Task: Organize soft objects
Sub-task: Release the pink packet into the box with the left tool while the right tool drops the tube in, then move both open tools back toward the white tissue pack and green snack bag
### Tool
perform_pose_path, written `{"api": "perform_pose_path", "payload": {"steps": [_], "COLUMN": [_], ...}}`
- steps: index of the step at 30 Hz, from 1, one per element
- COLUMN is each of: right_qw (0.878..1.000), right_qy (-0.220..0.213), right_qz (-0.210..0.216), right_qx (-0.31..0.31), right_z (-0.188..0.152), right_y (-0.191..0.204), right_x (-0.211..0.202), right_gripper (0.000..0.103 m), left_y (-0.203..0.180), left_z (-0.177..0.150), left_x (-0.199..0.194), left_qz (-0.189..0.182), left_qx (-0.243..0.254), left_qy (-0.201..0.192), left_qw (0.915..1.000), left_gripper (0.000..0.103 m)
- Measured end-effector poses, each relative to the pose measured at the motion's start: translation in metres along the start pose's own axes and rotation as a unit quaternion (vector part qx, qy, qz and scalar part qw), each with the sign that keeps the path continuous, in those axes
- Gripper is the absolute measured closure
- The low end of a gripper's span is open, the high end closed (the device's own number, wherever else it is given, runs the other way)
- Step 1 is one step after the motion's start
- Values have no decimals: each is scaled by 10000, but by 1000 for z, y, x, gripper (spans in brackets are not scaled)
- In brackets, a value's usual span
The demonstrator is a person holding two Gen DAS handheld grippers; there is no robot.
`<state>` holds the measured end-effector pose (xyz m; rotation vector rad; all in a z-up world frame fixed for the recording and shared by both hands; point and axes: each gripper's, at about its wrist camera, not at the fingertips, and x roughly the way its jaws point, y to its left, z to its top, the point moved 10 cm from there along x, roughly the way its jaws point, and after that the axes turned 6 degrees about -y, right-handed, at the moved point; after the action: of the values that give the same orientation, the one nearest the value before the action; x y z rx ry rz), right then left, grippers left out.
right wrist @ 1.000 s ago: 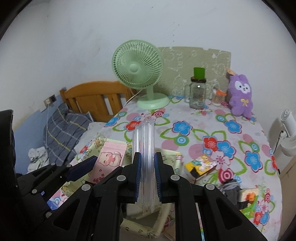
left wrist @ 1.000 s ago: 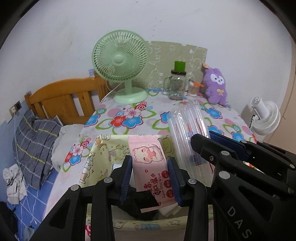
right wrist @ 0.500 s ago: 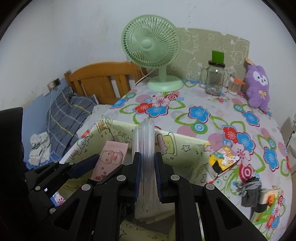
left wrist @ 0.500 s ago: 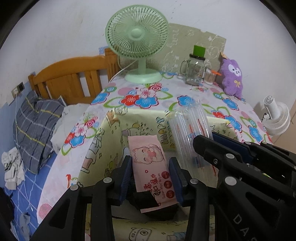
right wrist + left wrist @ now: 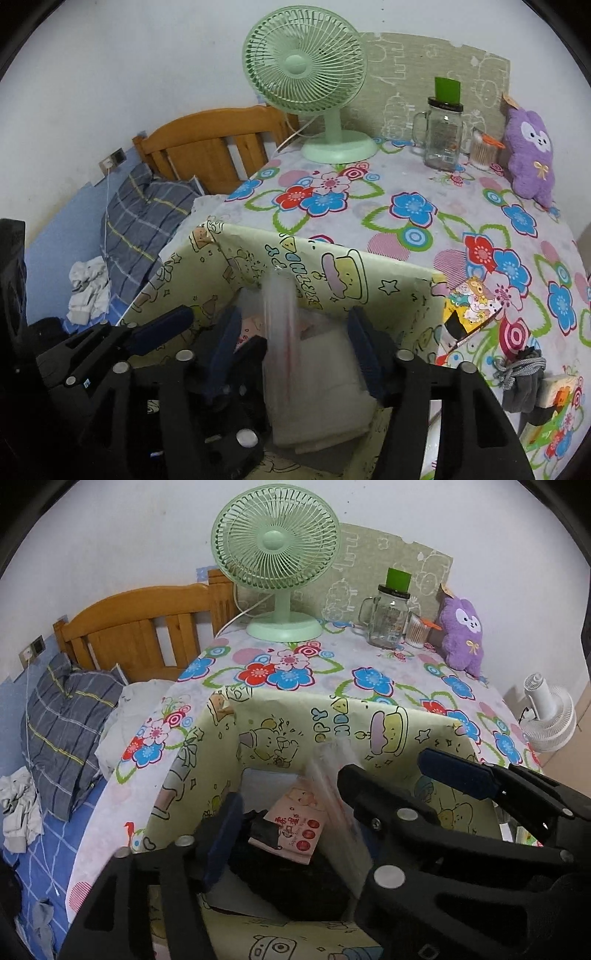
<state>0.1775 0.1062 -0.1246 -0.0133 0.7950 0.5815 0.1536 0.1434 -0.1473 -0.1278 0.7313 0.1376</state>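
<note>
A yellow cartoon-print box (image 5: pixel 332 720) (image 5: pixel 332 266) stands open on the flowered table. A pink wet-wipes pack (image 5: pixel 295 823) lies inside it on a dark item, free of my left gripper (image 5: pixel 291 834), which is open above it. A clear plastic packet (image 5: pixel 280 332) (image 5: pixel 332 782) stands blurred in the box between the spread fingers of my right gripper (image 5: pixel 295 350), which is open. The right gripper also shows in the left wrist view (image 5: pixel 424 794). A white folded pad (image 5: pixel 325 398) lies in the box.
A green fan (image 5: pixel 306 66), a glass jar (image 5: pixel 443 136), a swab cup (image 5: pixel 482 149) and a purple plush (image 5: pixel 528 155) stand at the table's back. A small colourful box (image 5: pixel 469 310) and grey gloves (image 5: pixel 521 376) lie right of the box. A bed with a pillow (image 5: pixel 62 723) is on the left.
Both grippers lowered over the box and opened. The left let go of the pink wipes pack, the right let go of the clear packet; both items now sit in the box.
</note>
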Motion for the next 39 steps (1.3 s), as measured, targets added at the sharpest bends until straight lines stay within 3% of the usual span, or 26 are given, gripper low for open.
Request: {"api": "perform_pose_path", "payload": {"steps": [18,39], "right_qw": [9989,9921], "right_qy": [-351,-1026], "right_qz": [-324,-672], "right_qx": [35,281], "right_z": [6,11], "right_y": [-23,-67], "right_x": [-43,-120], "right_gripper": [22,8], "left_y": [-31,-96], "left_z": [10,20], "left_x": [-26,-70], "left_qz": [-59,-263], "left_qx": [202,553], "left_qy": [-287,-694], "left_qw": [9994,9957], "left_gripper": [10,0]}}
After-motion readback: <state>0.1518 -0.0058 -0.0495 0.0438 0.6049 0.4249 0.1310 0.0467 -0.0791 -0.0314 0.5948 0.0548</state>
